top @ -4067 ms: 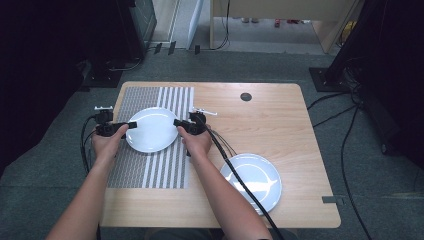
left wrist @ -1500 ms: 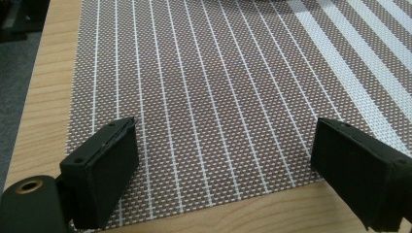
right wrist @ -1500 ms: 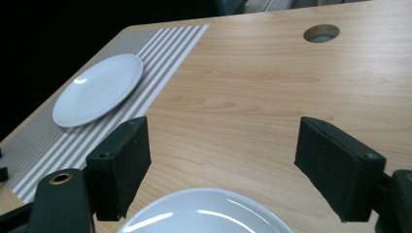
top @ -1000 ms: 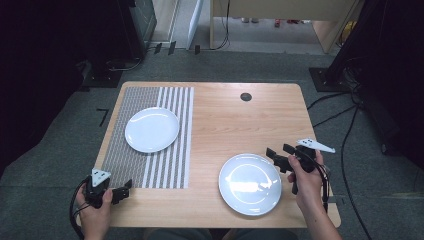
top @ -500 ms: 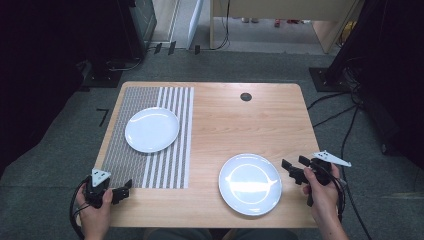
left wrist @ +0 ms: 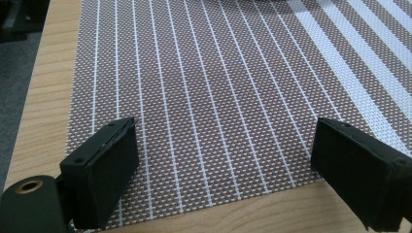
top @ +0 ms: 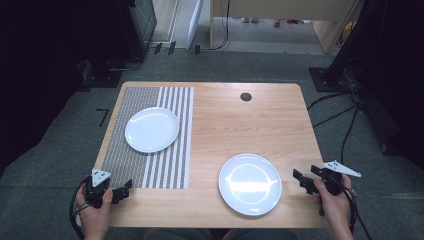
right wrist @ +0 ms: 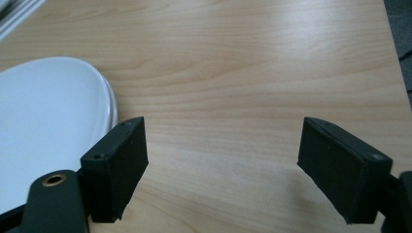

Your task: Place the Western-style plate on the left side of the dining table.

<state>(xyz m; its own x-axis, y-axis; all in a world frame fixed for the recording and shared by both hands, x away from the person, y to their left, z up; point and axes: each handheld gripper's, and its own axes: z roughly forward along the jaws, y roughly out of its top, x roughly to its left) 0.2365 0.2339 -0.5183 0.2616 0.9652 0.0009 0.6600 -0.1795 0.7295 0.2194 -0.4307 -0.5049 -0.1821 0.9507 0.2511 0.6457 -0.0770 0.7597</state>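
Right tongs [top: 306, 181]: jaws stand wide apart, nothing between them; they hover just over the right edge of the worktop [top: 240, 125], pointing toward the near plate.
Right tongs, own view: the left jaw is close beside the rim of the near plate [right wrist: 43, 131], apart from it as far as I can tell; bare wood lies between the jaws.
Left tongs [top: 120, 191]: also wide open and empty, at the near left corner of the worktop.
Left tongs, own view: both jaws sit low above the near edge of the striped placemat [left wrist: 204, 97]; whether they touch it I cannot tell.
Near plate [top: 250, 183]: white, round, flat on the bare wood at the near right, just beside the right tongs.
Handling: probably ceramic, so stiff, rather heavy, smooth and slippery, and it can chip or break. I would pinch it at the rim, one jaw under the edge, and lift it level.
Far plate [top: 151, 129]: white, already resting on the placemat at the far left, well apart from both tongs.
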